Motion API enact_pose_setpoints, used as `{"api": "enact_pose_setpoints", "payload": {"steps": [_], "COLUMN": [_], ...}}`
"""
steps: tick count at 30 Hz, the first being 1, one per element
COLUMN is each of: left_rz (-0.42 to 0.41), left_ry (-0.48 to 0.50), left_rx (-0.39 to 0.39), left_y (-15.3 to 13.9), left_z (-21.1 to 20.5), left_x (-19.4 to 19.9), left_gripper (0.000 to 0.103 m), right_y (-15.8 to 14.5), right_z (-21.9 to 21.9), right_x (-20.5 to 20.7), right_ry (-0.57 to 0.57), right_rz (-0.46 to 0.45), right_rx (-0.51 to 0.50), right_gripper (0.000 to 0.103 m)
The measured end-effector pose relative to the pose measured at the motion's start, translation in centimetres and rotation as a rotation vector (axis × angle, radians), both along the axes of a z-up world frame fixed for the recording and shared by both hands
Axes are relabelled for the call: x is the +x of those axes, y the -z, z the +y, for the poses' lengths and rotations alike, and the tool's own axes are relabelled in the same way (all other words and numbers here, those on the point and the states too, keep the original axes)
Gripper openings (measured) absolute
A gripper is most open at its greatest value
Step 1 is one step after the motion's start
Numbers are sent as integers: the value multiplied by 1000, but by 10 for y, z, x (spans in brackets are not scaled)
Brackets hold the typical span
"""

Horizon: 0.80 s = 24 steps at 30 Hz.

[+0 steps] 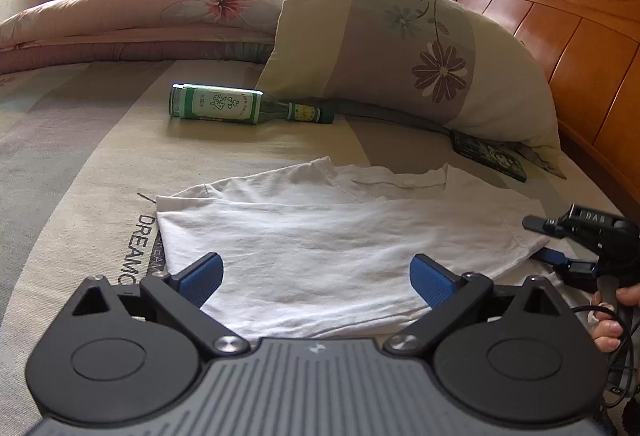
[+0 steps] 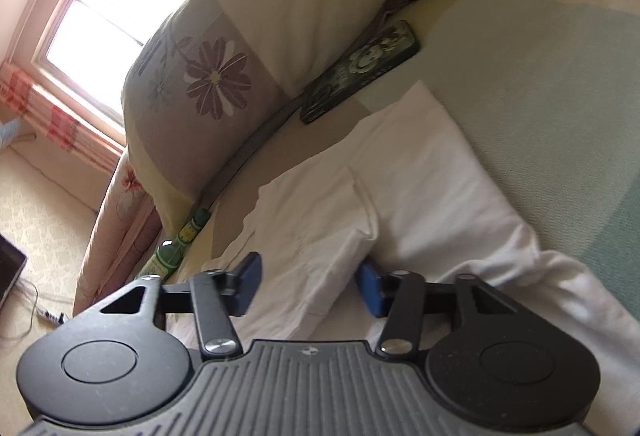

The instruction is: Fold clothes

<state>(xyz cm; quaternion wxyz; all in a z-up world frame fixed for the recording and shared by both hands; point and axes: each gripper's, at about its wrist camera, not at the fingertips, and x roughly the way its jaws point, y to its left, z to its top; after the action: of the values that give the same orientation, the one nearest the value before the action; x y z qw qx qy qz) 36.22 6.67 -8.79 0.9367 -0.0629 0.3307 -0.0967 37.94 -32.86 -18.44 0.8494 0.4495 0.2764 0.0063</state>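
Note:
A white T-shirt [image 1: 320, 228] lies partly folded on the bed sheet [image 1: 80, 176], sleeves turned in. My left gripper [image 1: 316, 276] hovers over its near hem, jaws wide open with nothing held. In the left wrist view my right gripper [image 1: 540, 240] sits at the shirt's right edge, one finger above the cloth and one below. The right wrist view shows the right gripper [image 2: 310, 282] with a bunched fold of the T-shirt [image 2: 420, 176] filling the gap between its blue pads [image 2: 370, 290].
A green glass bottle [image 1: 224, 104] lies on its side beyond the shirt. A flowered pillow [image 1: 400, 48] leans on the wooden headboard [image 1: 580, 56], a dark patterned case [image 1: 488, 156] at its foot. A folded quilt [image 1: 140, 20] lies under the window. A hand [image 1: 612, 316] holds the right gripper.

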Motion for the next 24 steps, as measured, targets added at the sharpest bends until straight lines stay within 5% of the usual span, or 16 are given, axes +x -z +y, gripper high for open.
{"api": "enact_pose_setpoints", "payload": {"steps": [1, 3, 12, 20, 24], "left_rz": [4, 11, 16, 25, 26], "left_ry": [2, 8, 4, 12, -1], "left_rx": [-8, -8, 3, 5, 12], "left_y": [1, 2, 3, 4, 3], "left_z": [0, -1, 0, -1, 1], "left_x": [1, 1, 1, 2, 3], "left_gripper": [99, 99, 99, 99, 99], "right_y": [6, 14, -14, -24, -29], "right_z": [-6, -13, 2, 2, 9], "right_x": [-3, -6, -16, -19, -18], "right_ry": [30, 47, 3, 25, 25], "right_rz": [13, -2, 44, 59, 107], "right_rx": [39, 101, 48, -128, -230], "right_gripper": [12, 6, 9, 10, 24]}}
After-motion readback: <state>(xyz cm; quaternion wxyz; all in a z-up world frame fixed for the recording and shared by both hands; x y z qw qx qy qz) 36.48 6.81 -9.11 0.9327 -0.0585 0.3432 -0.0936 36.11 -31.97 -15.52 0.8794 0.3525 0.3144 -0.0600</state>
